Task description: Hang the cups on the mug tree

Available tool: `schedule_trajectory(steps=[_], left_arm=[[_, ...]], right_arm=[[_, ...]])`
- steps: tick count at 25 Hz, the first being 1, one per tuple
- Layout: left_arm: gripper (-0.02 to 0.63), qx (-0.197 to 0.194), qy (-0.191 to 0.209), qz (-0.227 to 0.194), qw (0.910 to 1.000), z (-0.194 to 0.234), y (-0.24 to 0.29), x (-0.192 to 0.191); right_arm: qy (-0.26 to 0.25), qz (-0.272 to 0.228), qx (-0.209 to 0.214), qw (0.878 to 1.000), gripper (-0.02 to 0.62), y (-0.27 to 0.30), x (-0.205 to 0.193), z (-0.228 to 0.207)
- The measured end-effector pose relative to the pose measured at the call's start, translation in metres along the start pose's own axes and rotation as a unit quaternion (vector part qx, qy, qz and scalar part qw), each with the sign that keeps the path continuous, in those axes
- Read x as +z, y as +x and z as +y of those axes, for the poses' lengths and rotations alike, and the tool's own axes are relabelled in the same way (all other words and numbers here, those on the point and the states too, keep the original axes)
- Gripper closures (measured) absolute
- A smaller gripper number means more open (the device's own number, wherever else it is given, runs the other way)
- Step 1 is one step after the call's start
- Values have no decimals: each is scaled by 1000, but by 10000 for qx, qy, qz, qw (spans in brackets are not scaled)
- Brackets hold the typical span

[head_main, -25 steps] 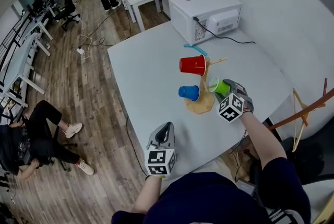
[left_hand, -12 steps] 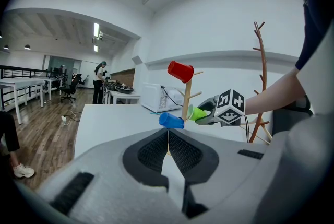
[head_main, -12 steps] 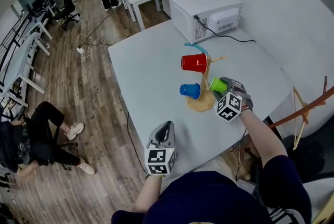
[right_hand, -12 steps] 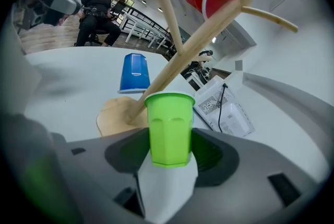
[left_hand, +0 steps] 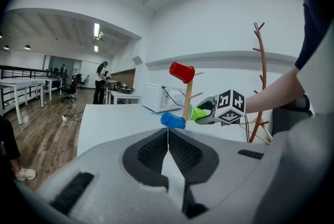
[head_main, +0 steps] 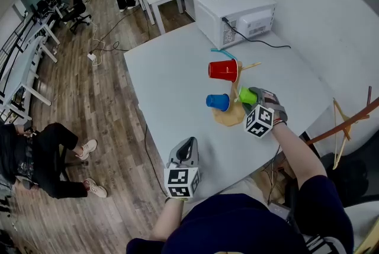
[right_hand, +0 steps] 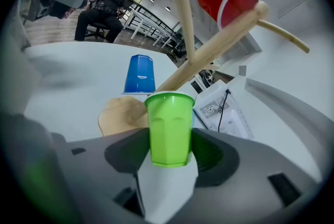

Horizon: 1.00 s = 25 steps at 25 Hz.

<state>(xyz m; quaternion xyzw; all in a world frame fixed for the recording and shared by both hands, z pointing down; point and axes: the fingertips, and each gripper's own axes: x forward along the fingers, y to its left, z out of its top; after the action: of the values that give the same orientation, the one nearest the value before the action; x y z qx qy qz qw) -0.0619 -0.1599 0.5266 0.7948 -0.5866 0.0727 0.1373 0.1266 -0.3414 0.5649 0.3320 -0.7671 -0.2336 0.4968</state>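
Observation:
A wooden mug tree (head_main: pixel 232 109) stands on the white table (head_main: pixel 172 75), with a red cup (head_main: pixel 223 70) hung on an upper peg and a blue cup (head_main: pixel 217 102) on a lower peg. My right gripper (head_main: pixel 251 99) is shut on a green cup (head_main: pixel 247 95), held mouth-first close to the tree's stem. The right gripper view shows the green cup (right_hand: pixel 168 128) between the jaws, the stem (right_hand: pixel 209 50) just beyond, and the red cup (right_hand: pixel 225 2) and blue cup (right_hand: pixel 139 74). My left gripper (head_main: pixel 188 149) rests shut and empty near the table's front edge.
A white microwave (head_main: pixel 235 15) with a black cable sits at the table's far side. A blue strip (head_main: pixel 222 55) lies before it. A wooden coat stand (head_main: pixel 346 125) rises at the right. A person (head_main: pixel 35 158) sits on the floor at left; desks and chairs stand beyond.
The green cup in my right gripper has crept slightly closer to the tree's stem and rolled a little. The left gripper has stayed still. The seated person on the floor shifted.

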Motion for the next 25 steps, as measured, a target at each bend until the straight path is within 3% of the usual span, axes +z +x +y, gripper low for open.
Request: schedule_trajectory(steps=[25], left_arm=[[586, -131, 11, -67, 9999, 8, -16, 2]], right_arm=[[103, 78, -161, 9998, 330, -17, 10, 7]])
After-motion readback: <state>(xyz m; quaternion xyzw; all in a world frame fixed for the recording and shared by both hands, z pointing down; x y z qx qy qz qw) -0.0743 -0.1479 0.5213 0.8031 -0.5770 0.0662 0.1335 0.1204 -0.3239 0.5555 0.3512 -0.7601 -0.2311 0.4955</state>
